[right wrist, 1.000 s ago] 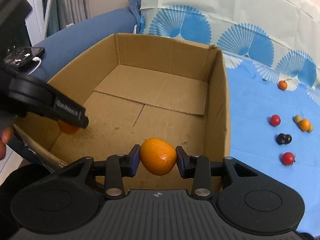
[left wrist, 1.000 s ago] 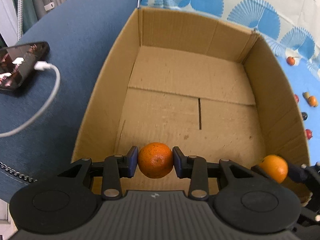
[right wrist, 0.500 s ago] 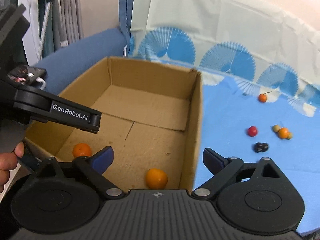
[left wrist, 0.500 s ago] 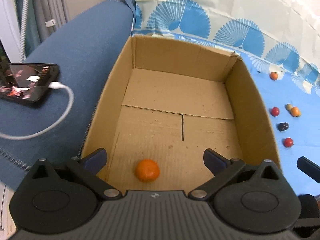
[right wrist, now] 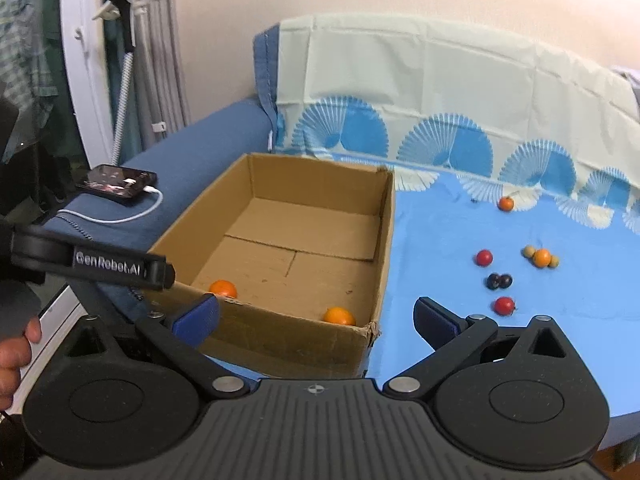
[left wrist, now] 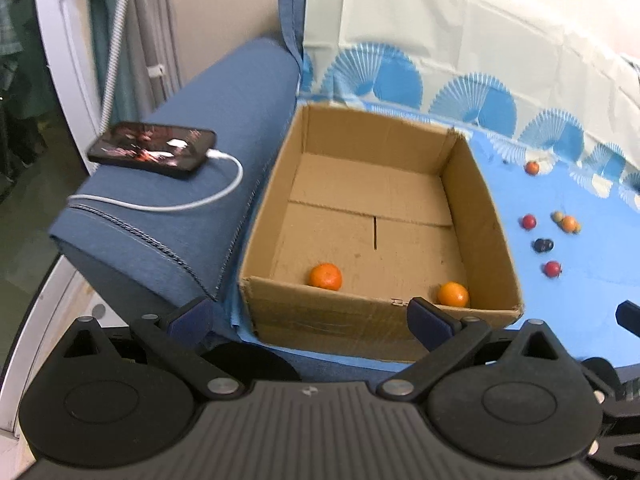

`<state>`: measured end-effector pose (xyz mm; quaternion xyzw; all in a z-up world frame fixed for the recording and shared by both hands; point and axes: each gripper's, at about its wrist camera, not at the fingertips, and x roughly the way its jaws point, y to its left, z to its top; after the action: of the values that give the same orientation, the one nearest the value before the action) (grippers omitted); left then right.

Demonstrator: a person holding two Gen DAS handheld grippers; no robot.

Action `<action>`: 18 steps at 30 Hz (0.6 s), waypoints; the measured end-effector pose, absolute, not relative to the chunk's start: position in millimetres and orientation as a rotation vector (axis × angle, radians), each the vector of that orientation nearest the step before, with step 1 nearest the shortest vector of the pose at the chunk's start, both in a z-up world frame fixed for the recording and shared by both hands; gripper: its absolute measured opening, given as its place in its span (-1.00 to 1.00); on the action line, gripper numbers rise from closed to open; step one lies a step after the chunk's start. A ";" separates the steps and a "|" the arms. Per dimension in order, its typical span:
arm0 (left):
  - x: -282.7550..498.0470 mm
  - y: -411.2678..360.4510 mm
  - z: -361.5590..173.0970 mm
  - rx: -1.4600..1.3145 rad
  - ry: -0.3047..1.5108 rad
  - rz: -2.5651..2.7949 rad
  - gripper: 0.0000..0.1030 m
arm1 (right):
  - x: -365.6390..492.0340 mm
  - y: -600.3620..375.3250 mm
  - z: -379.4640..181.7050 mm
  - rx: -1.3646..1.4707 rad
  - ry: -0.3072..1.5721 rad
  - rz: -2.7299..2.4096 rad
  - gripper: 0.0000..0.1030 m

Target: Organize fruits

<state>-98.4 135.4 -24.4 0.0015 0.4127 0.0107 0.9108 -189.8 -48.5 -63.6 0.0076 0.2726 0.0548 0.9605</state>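
Cardboard box [left wrist: 486, 216] open-topped on blue cloth [right wrist: 432, 248]; two oranges inside, both against near wall: left orange [left wrist: 325, 276], right orange [left wrist: 452, 294] in near right corner, apart from each other; rest of box floor bare; left gripper [left wrist: 308, 318] jaws spread wide, nothing between; right gripper [right wrist: 316, 314] jaws just opened wide, nothing between; small fruits [right wrist: 500, 280] scattered on cloth right of box; phone [left wrist: 152, 150] with white cable [left wrist: 224, 194] on sofa arm
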 end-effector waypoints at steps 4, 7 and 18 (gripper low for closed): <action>-117.2 130.3 -15.6 -0.008 0.839 0.004 0.99 | -210.3 -51.0 -53.5 0.026 0.499 0.096 0.99; -129.0 127.2 -13.4 -0.024 0.846 -0.007 0.99 | -223.5 -56.6 -49.4 0.043 0.478 0.087 0.99; -157.8 111.8 2.6 0.009 0.781 -0.026 0.99 | -247.5 -59.9 -41.7 0.047 0.426 0.089 0.99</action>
<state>-157.8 111.8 2.6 0.0043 0.3807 -0.0126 0.9246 -247.5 -59.9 -41.7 0.0235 0.2115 0.0443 0.9761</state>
